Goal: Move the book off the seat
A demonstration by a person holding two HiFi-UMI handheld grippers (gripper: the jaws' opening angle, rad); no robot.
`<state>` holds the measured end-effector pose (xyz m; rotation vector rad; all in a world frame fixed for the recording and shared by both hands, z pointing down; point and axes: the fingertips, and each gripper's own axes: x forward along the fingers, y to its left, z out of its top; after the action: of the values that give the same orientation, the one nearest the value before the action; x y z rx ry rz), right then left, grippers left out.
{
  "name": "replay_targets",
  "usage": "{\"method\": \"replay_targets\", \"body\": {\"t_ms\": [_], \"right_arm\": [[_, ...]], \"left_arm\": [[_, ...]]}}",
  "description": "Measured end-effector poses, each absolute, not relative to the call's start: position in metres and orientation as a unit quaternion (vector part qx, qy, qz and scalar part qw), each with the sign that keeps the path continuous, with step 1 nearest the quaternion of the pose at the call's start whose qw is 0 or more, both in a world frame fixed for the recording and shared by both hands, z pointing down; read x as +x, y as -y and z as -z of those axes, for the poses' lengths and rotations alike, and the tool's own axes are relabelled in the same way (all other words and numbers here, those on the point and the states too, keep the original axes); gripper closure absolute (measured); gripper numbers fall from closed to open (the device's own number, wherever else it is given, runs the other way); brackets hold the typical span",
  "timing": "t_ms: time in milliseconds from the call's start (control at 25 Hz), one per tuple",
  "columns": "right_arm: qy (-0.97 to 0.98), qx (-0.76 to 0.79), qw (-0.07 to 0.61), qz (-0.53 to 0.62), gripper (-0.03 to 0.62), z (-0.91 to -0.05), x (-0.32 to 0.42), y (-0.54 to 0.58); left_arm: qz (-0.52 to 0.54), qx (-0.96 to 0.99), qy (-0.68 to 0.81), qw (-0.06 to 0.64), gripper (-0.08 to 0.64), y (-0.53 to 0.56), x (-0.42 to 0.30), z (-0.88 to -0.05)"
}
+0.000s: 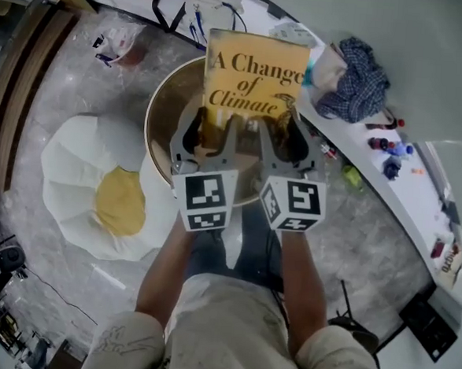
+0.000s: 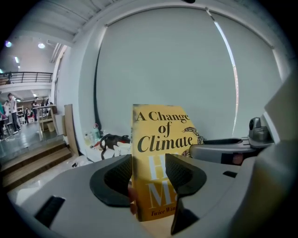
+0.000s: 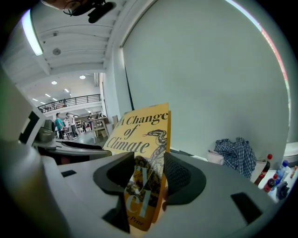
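Note:
A yellow book (image 1: 250, 77) titled "A Change of Climate" is held up in the air above the round wooden seat (image 1: 161, 108). My left gripper (image 1: 212, 136) is shut on the book's lower left part, and the book (image 2: 158, 153) stands upright between its jaws. My right gripper (image 1: 275, 140) is shut on the lower right edge, where the book (image 3: 142, 153) runs slanted between its jaws. The book's bottom end is hidden behind both grippers.
A white and yellow egg-shaped cushion (image 1: 104, 191) lies on the floor to the left. A curved white counter (image 1: 389, 175) runs at the right with a blue checked cloth (image 1: 357, 78), bottles (image 1: 388, 143) and cables (image 1: 199, 16). A person's legs stand below.

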<state>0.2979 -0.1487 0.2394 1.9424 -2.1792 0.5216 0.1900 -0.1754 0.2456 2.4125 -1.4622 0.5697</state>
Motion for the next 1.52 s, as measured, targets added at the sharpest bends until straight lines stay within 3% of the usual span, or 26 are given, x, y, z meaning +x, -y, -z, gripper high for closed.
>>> {"method": "replay_targets", "body": {"t_ms": [1000,1520], "right_arm": [[0.769,0.524,0.219,-0.295,0.39,-0.515,0.321,0.159],[0.753,0.51,0.252,-0.331,0.388,-0.598,0.328,0.149]], "left_arm": [[-0.288,0.727,0.554,0.286,0.327,0.154,0.211,-0.523],[-0.308,0.711,0.543,0.324,0.327,0.141,0.218,-0.604]]}}
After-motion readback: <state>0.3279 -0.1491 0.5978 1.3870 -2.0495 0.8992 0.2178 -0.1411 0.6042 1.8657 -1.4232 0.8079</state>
